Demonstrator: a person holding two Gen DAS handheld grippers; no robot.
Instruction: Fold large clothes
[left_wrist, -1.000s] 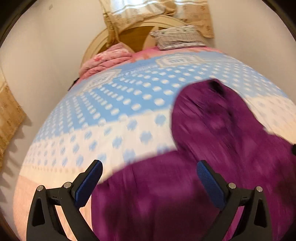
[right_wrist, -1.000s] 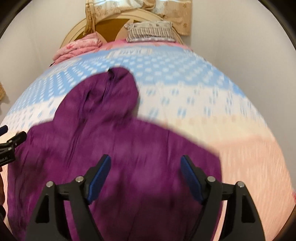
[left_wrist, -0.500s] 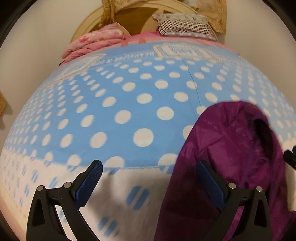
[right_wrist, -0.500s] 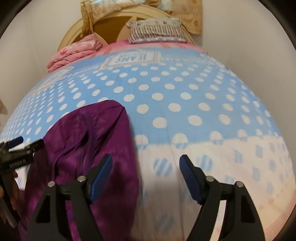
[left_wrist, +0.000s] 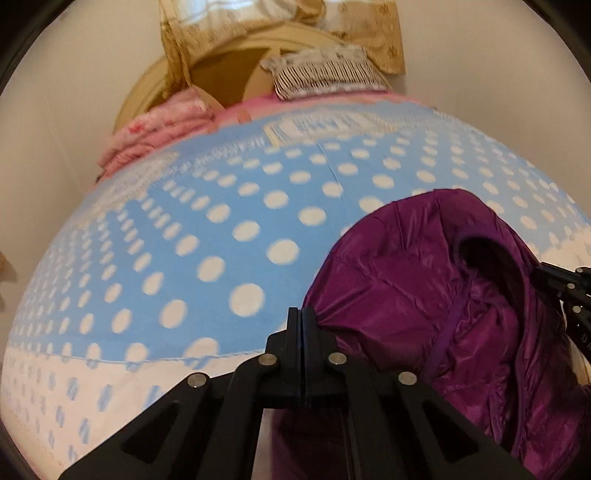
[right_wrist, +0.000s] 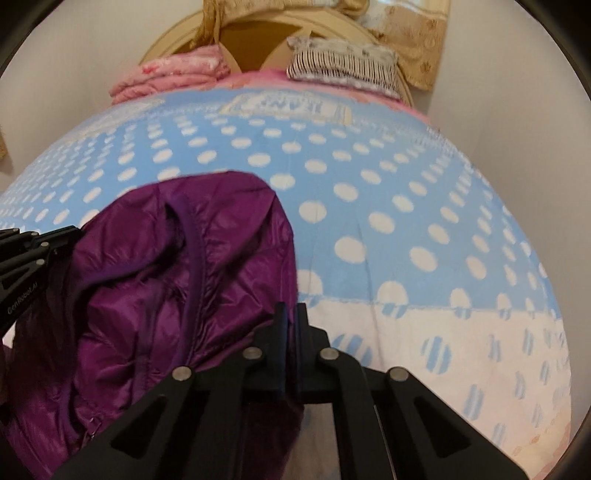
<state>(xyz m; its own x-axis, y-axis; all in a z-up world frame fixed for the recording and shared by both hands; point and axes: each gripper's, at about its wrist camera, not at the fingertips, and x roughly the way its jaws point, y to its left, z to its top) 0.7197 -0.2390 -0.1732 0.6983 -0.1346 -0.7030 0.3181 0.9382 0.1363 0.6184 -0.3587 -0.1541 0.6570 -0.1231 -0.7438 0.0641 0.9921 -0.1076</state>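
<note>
Nearest the left wrist camera, the left gripper is seen with its two black fingers pressed fully together, the left edge of the shiny purple quilted hooded jacket being pinched between them. In the right wrist view, the right gripper is likewise closed tight, with the jacket's right edge clamped at its tips. The jacket is bunched between the two grippers, its hood opening turned upward, and is held over the blue bedspread with white polka dots. Farther back, a folded pink blanket and a striped pillow are seen by the cream rounded headboard, and beige patterned curtains are hung behind.
</note>
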